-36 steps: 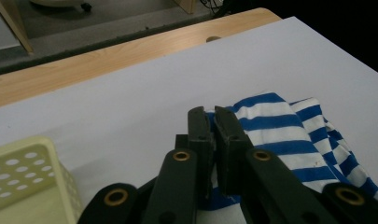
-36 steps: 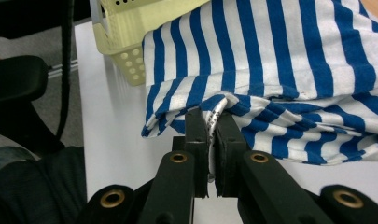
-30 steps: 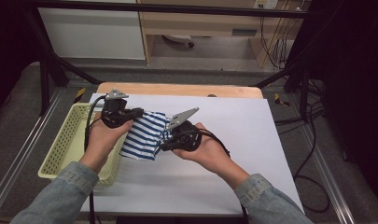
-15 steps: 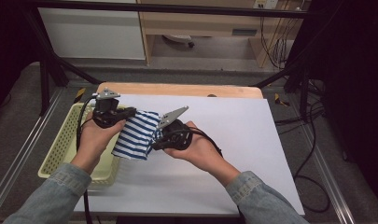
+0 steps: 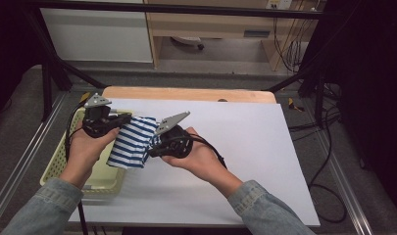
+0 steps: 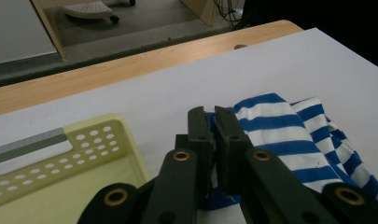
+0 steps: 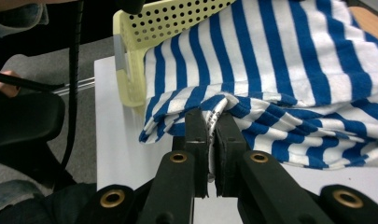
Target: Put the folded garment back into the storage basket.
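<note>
Striped cloth (image 5: 131, 142) hangs stretched between both tongs, left tongs (image 5: 118, 121) and right tongs (image 5: 154, 147) each clamped tight on an edge; its left end overlaps the basket (image 5: 56, 164) rim, remainder over the worktop (image 5: 255, 142), basket leftward

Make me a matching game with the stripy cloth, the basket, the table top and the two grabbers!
Things:
1. striped cloth
2. basket
3. table top
4. left gripper and right gripper

Descriptions:
A. pale yellow, full of little holes
B. plain white
C. black jaws shut on fabric
D. blue and white, held up between two hands

Pairs: 1-D, 2-A, 3-B, 4-C
</note>
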The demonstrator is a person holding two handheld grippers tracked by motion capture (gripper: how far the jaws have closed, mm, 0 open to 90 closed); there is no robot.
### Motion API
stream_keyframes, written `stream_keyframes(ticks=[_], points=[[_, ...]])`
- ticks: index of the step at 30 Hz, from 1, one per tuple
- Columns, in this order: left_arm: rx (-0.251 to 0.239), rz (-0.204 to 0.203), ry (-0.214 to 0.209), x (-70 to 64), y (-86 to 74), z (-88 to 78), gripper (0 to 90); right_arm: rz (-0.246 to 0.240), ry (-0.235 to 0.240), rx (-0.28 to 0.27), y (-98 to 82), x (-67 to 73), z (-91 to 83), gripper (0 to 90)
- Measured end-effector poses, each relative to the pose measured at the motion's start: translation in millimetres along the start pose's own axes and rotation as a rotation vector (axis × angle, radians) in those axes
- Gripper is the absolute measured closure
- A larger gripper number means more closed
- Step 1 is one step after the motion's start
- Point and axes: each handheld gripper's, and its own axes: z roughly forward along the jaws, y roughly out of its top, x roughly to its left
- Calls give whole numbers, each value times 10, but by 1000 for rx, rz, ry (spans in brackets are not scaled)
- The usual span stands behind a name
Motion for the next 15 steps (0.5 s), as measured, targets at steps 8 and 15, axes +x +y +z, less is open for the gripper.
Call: stream_keyframes(ticks=[8,15], points=[[-1,-31,14,155,-72,-9,853,7,-32,3,-3,-26,148,864],[23,-26,52,257,-134,3,853,17,-47,-27,-19,-44,269,864]])
